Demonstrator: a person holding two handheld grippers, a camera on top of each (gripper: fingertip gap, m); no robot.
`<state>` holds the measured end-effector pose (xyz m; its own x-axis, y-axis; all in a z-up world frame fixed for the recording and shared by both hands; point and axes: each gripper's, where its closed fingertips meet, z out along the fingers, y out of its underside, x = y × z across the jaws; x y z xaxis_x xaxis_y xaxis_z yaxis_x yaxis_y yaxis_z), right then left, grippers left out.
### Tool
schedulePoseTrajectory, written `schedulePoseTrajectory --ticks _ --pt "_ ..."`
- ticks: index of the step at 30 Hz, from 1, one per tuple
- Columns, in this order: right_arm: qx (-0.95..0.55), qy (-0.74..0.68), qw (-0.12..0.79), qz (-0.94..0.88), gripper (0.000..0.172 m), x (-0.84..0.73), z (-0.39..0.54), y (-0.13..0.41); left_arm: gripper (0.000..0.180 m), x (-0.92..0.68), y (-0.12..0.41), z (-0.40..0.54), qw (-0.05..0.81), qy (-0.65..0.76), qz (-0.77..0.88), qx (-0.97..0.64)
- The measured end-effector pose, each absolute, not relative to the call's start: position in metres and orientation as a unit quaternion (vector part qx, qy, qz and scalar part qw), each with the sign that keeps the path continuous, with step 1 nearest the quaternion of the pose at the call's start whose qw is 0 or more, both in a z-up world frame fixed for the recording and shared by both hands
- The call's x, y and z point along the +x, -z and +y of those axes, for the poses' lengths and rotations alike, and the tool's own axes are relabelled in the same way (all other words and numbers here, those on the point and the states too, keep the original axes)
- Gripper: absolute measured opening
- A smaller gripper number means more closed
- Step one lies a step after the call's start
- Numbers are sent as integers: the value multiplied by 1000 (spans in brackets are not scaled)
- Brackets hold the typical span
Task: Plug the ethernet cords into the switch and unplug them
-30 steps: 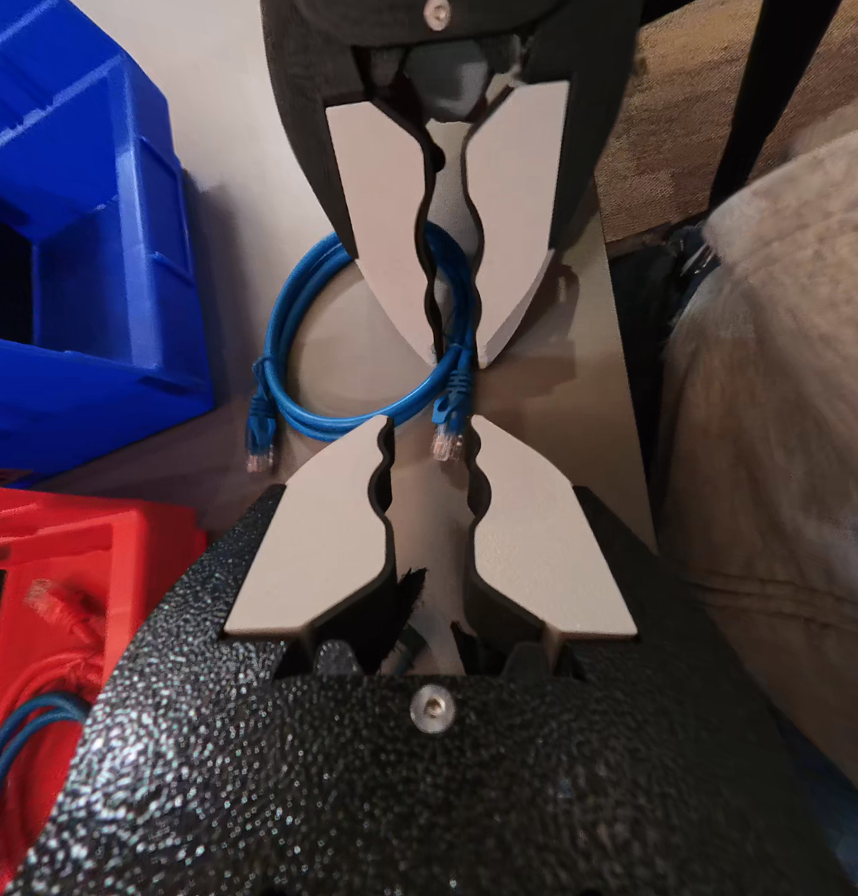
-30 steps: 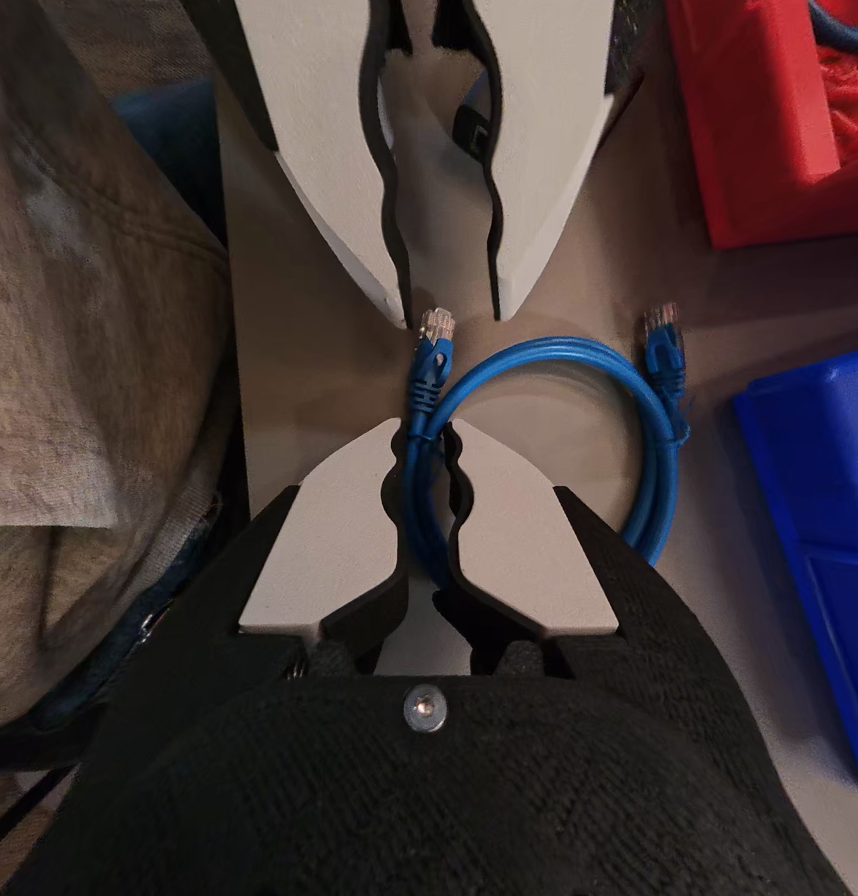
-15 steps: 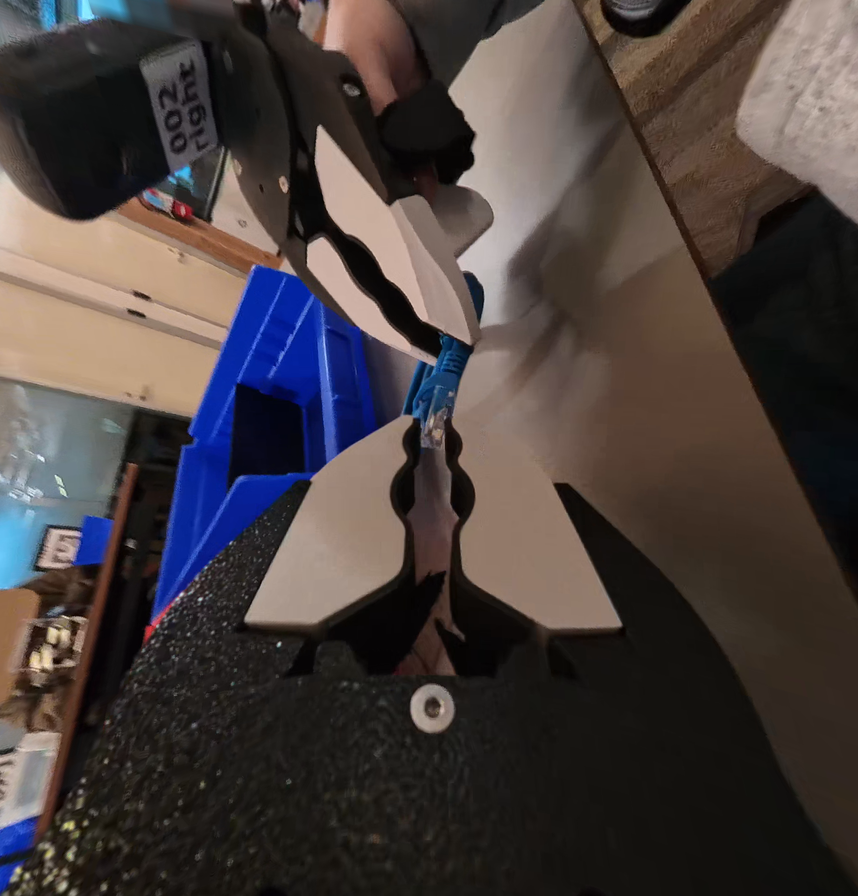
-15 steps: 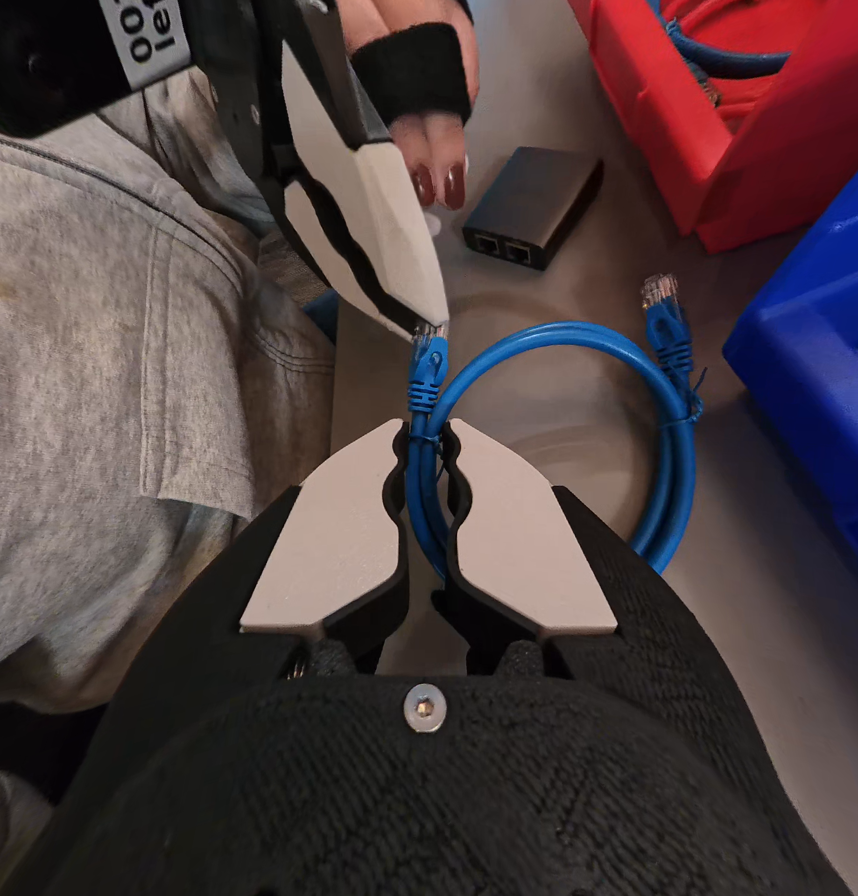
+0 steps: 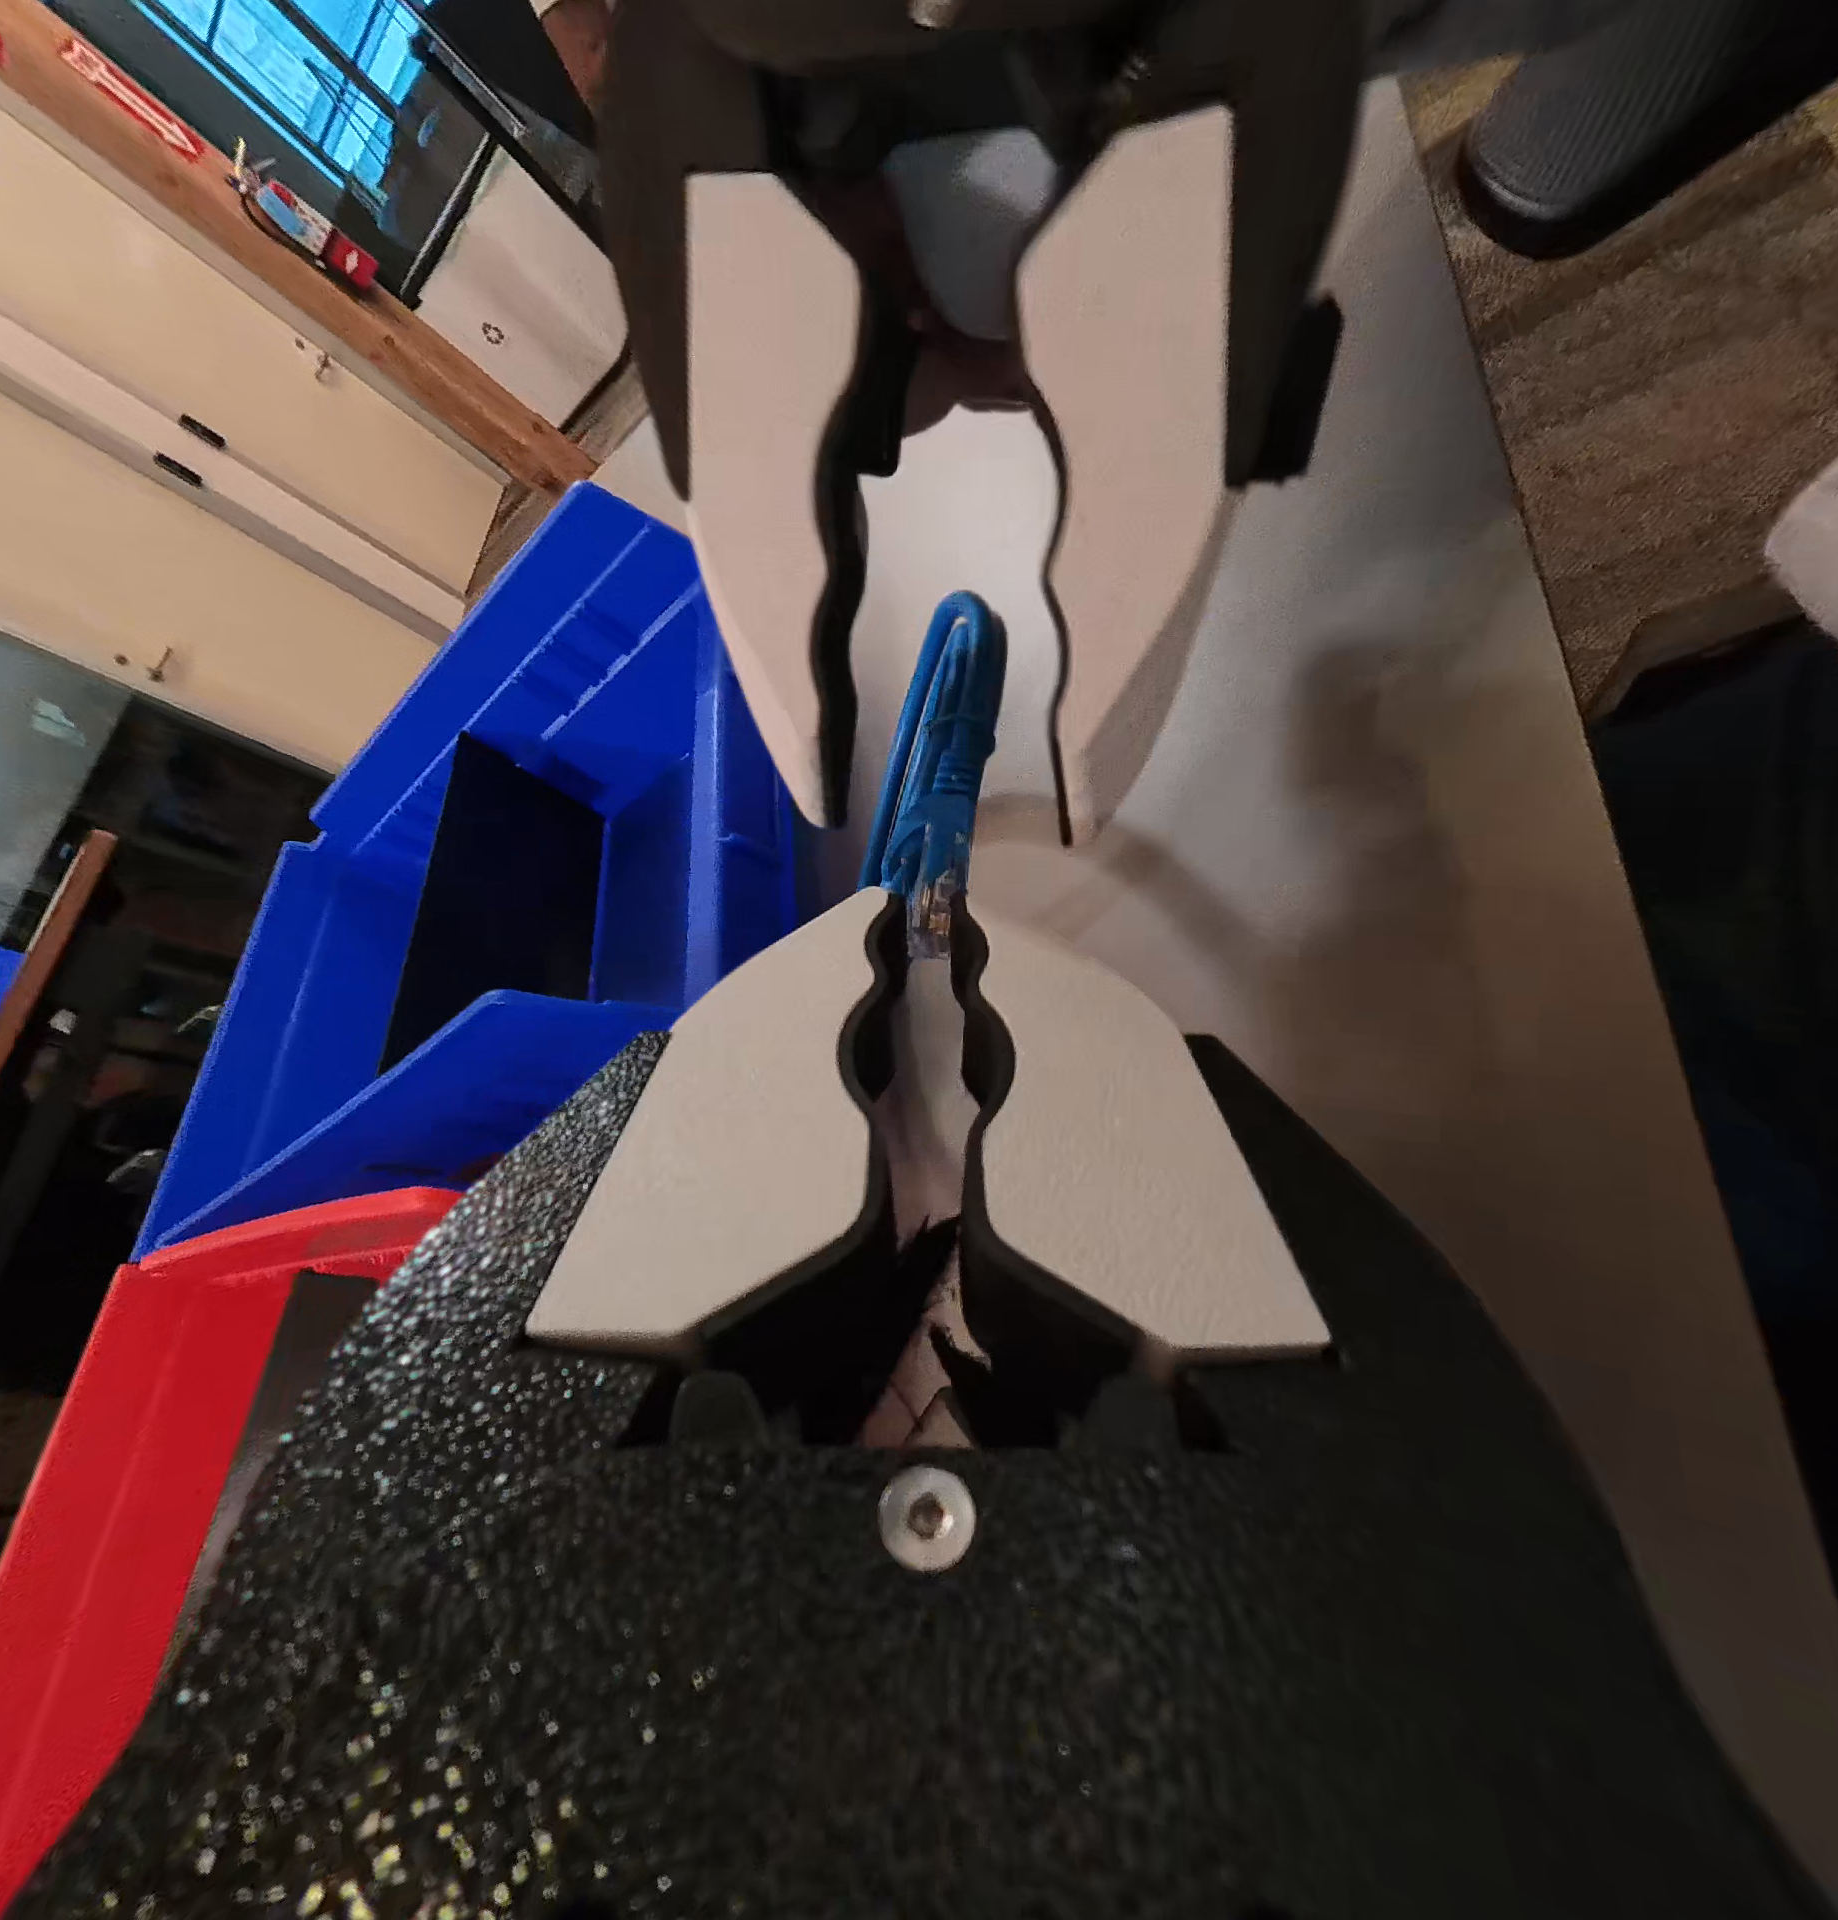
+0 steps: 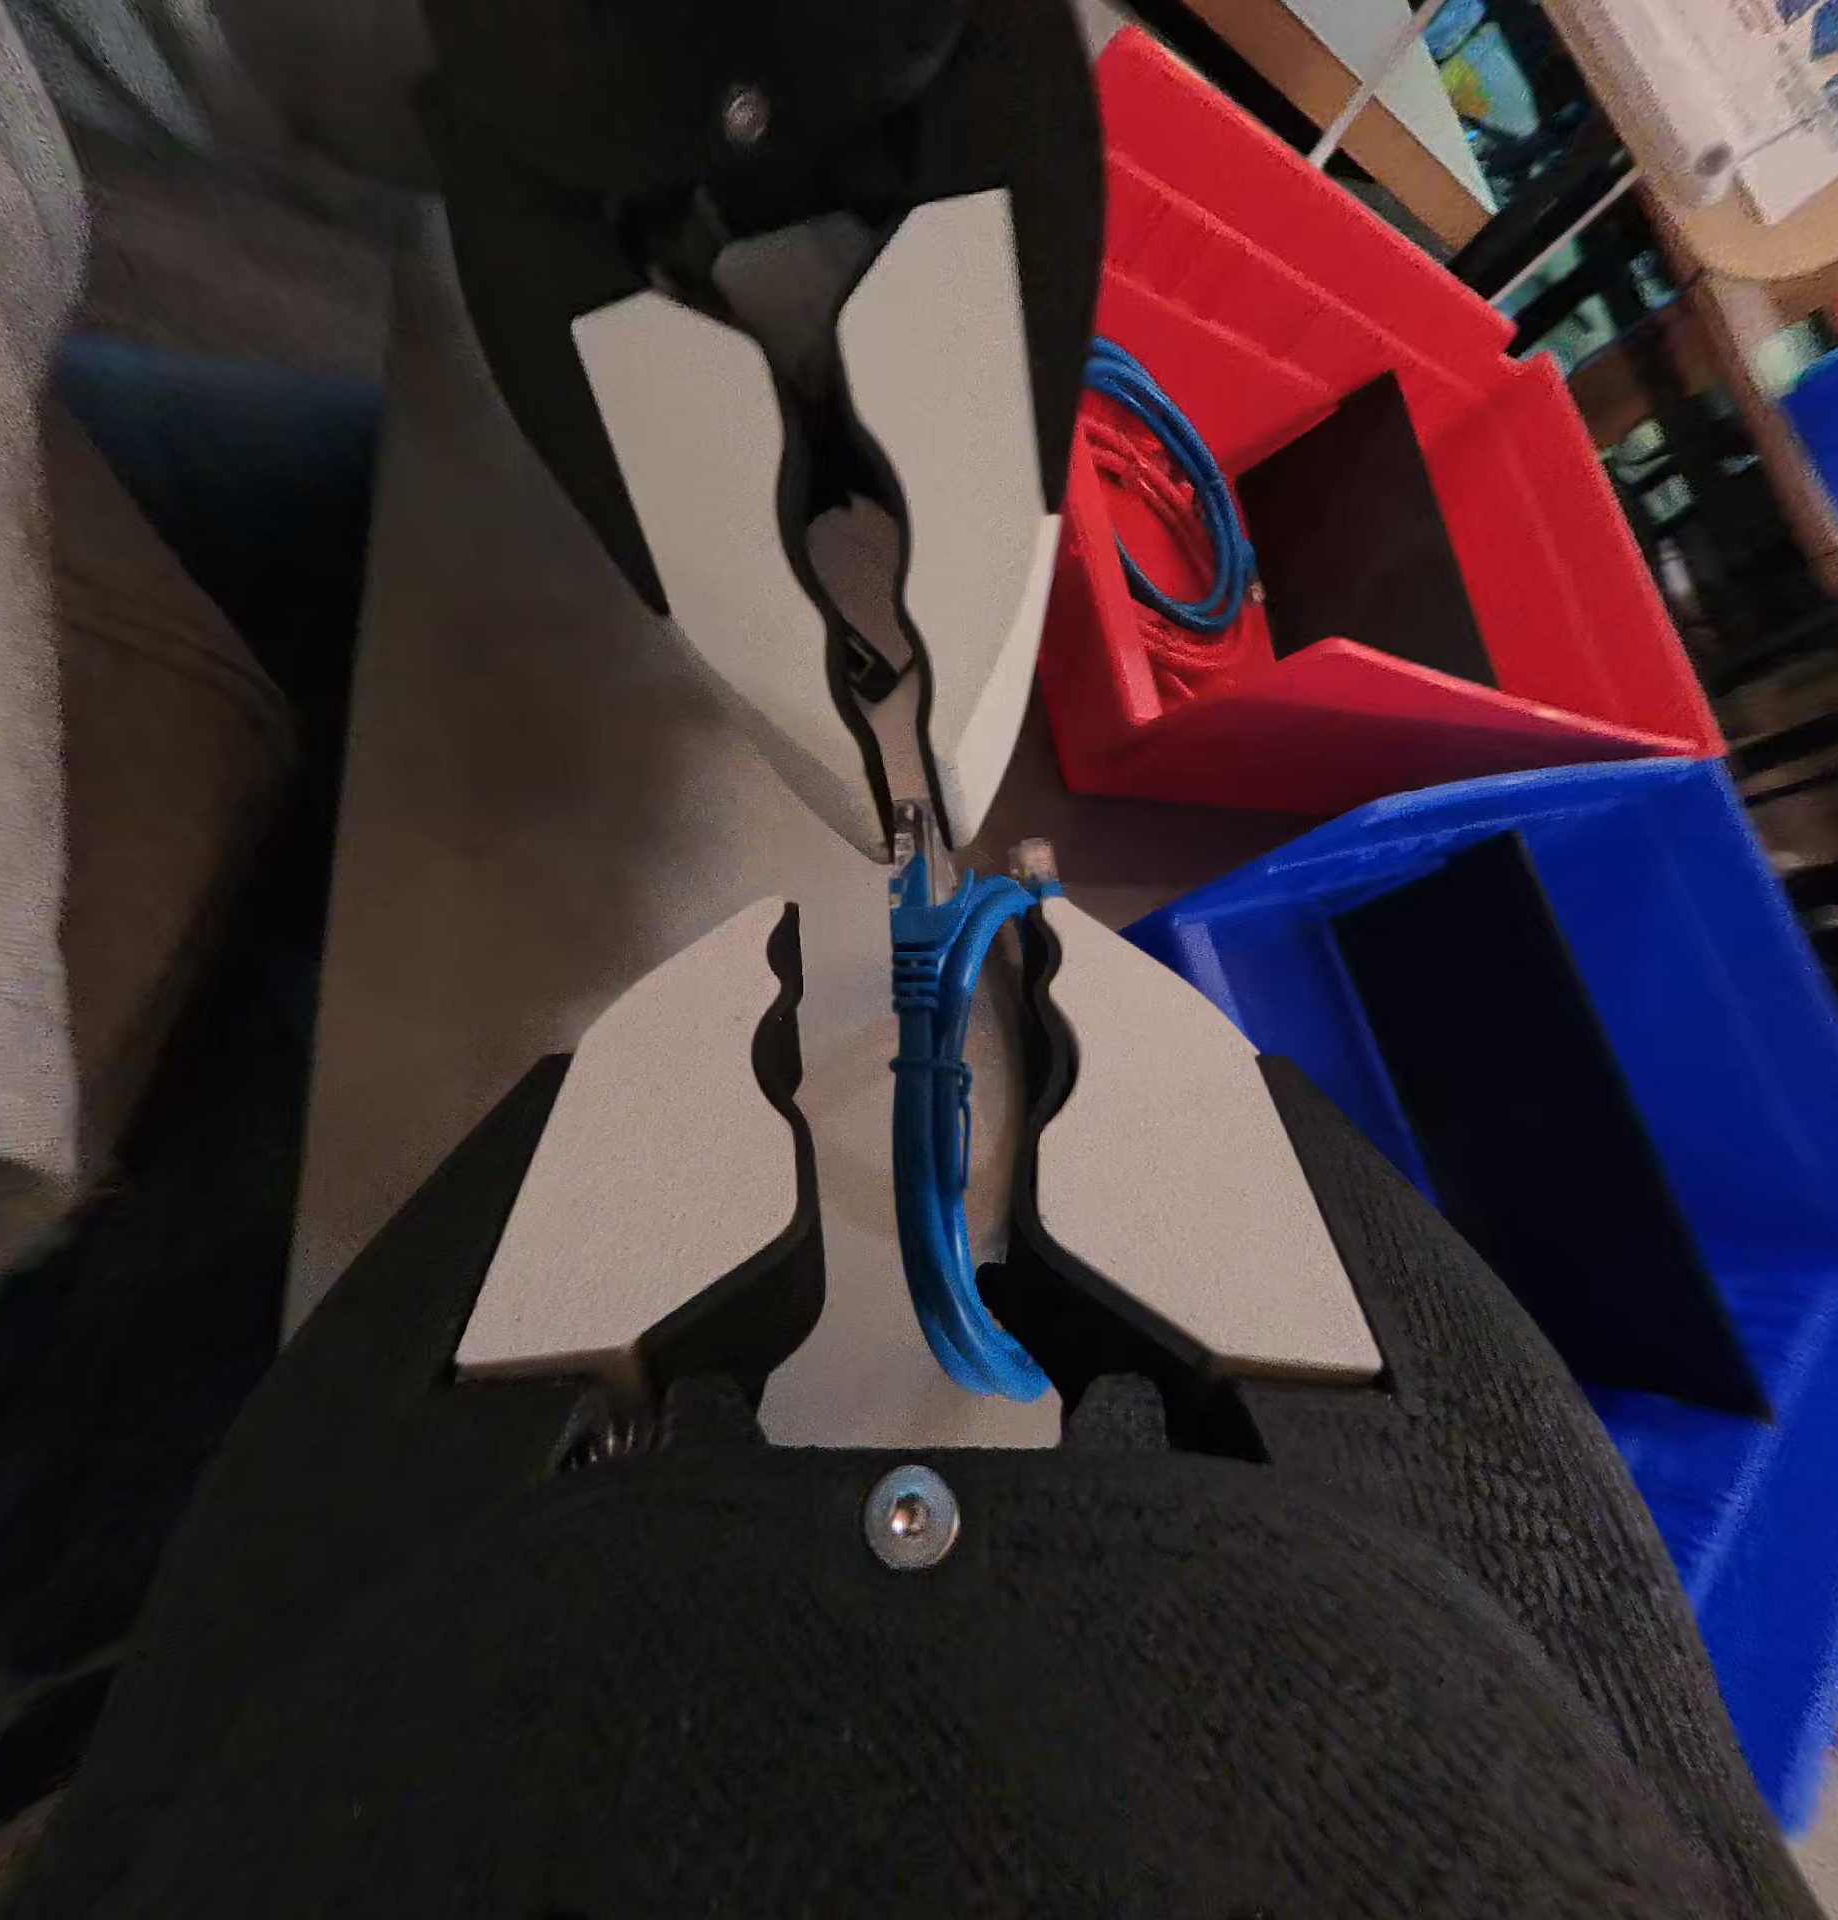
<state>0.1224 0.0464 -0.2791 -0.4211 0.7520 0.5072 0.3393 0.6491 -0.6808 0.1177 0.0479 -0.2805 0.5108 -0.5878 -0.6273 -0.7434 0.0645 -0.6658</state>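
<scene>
Cable (image 6: pixel 930 1122) hangs coiled and blue between my right gripper's (image 6: pixel 910 914) spread fingers, which do not press on it. My left gripper (image 5: pixel 930 925) pinches its clear plug (image 5: pixel 934 914) above the table (image 5: pixel 1414 935).

Smooth blue plastic-sheathed cable (image 6: pixel 930 1143) with a clear plastic plug (image 5: pixel 934 914). Glossy moulded plastic bins, red (image 6: pixel 1310 707) and blue (image 5: pixel 375 1039). Matt pale tabletop (image 5: pixel 1362 935); grainy black gripper housing (image 5: pixel 686 1662).

A pale grey worktop (image 6: pixel 541 790) carries a red bin (image 6: pixel 1310 717) at two o'clock and a blue bin (image 6: pixel 1580 1039) at three o'clock, side by side.
</scene>
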Motion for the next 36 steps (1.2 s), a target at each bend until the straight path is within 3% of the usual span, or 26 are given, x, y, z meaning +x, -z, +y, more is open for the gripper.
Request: schedulePoseTrajectory --ticks 9,32,36 --pt "-291 -163 469 -818 15 116 54 288 8 122 281 47 539 -48 488 -685" --pt "-217 -128 467 -847 12 118 52 296 15 119 288 37 518 -30 490 -701" --pt "-233 -144 469 -840 12 117 52 294 10 119 286 34 523 -30 500 -689"
